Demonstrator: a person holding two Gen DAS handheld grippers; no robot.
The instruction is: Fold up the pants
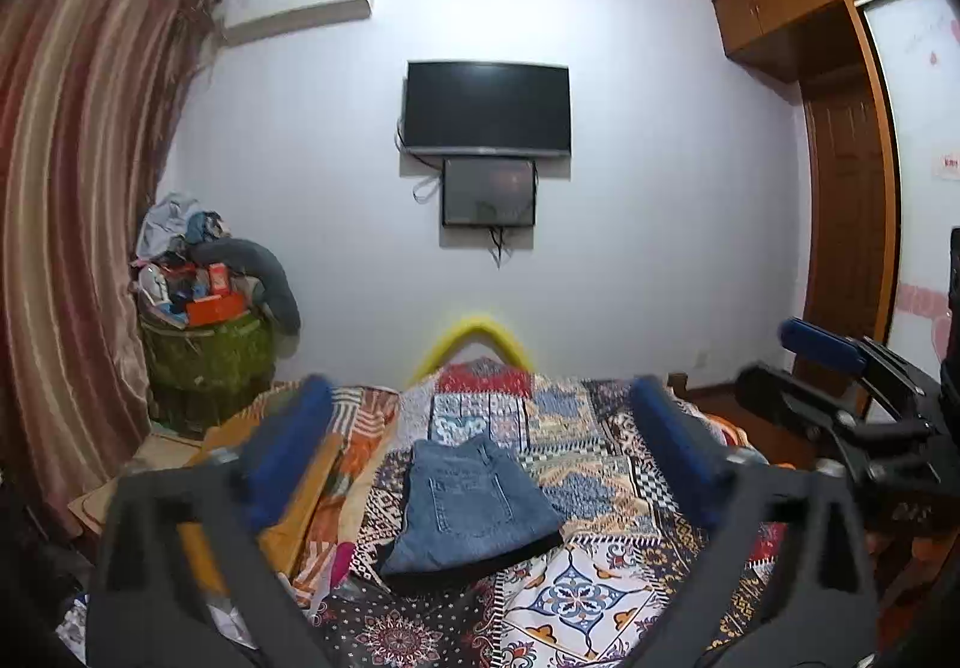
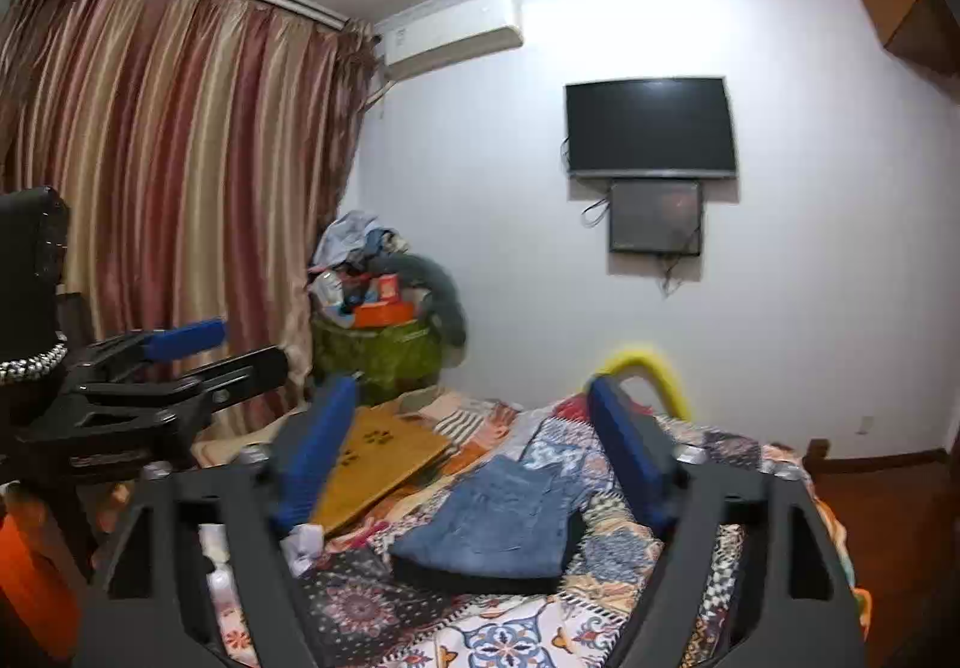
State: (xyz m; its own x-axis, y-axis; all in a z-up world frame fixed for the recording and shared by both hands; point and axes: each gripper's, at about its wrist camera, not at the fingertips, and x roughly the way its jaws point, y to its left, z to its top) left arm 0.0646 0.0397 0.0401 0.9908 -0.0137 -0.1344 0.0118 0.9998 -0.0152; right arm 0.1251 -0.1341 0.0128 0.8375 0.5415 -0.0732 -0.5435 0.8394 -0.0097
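Denim pants [image 1: 474, 506], blue, folded into 1 compact rectangular bundle with a back pocket facing up, lying flat on the patchwork bedspread [image 1: 600, 596] near its middle, well short of the wall-mounted television [image 1: 486, 107]. Dark lower layer visible along the bundle's near edge; no leg or waistband trailing loose. Left gripper [image 1: 480, 452] held above and on the near side of the pants, blue pads spread wide, nothing between them, no contact with the cloth. Right gripper [image 2: 474, 452] likewise raised clear of the pants, pads apart and empty, pointing roughly level toward the television wall. Wooden board [image 2: 378, 458] lying just to the left of the pants on the same bedspread, not touching them as far as can be told. Judged stage: folding apparently complete, both tools released and clear; at most a final tidying or squaring of edges left, if anything
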